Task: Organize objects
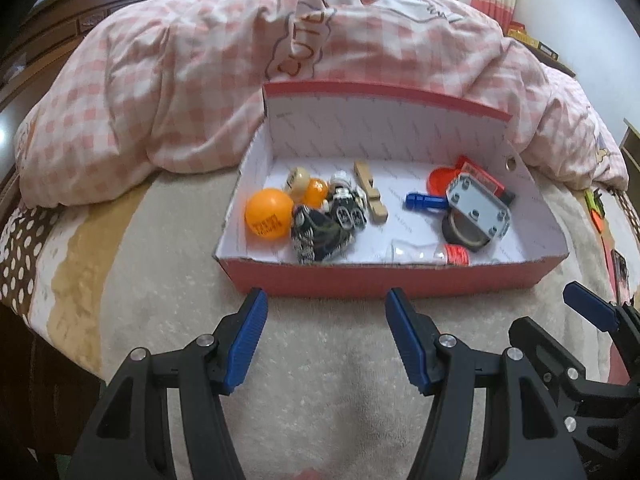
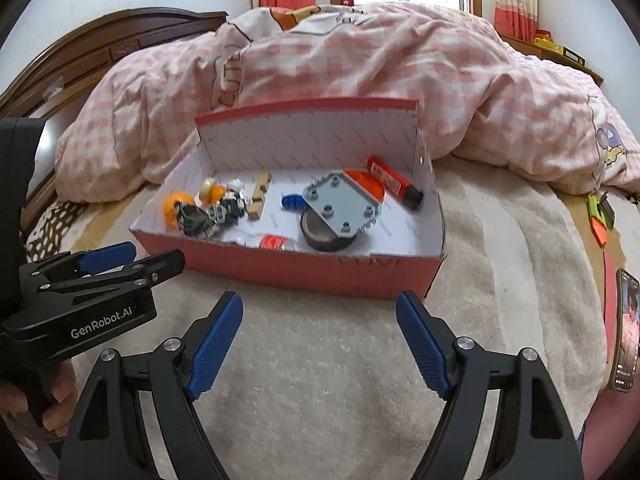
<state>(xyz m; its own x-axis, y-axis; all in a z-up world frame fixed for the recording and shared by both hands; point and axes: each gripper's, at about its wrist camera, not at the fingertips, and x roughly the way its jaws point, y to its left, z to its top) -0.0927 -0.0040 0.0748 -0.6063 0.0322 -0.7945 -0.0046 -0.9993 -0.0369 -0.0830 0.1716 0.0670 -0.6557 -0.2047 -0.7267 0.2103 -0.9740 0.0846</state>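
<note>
A red cardboard box [image 1: 360, 280] [image 2: 304, 268] with a white inside lies on the bed, its lid standing up at the back. In it are an orange ball [image 1: 269, 212] [image 2: 174, 204], a dark patterned pouch [image 1: 320, 238], a wooden piece [image 1: 370, 192] [image 2: 259, 196], a blue peg [image 1: 426, 201], a grey plate [image 1: 478, 210] [image 2: 340, 206] on a tape roll [image 2: 326, 238], and red items. My left gripper [image 1: 326, 300] hangs open and empty just before the box's front wall. My right gripper [image 2: 320, 304] is open and empty there too, to the right of the left one.
A pink checked duvet [image 1: 240, 80] [image 2: 400, 72] is heaped behind the box. A cream fleece blanket [image 1: 320, 360] [image 2: 320, 360] covers the bed in front. At the right edge lie a phone [image 2: 626, 332] and green and orange items [image 2: 598, 216]. A dark wooden headboard [image 2: 100, 48] stands at left.
</note>
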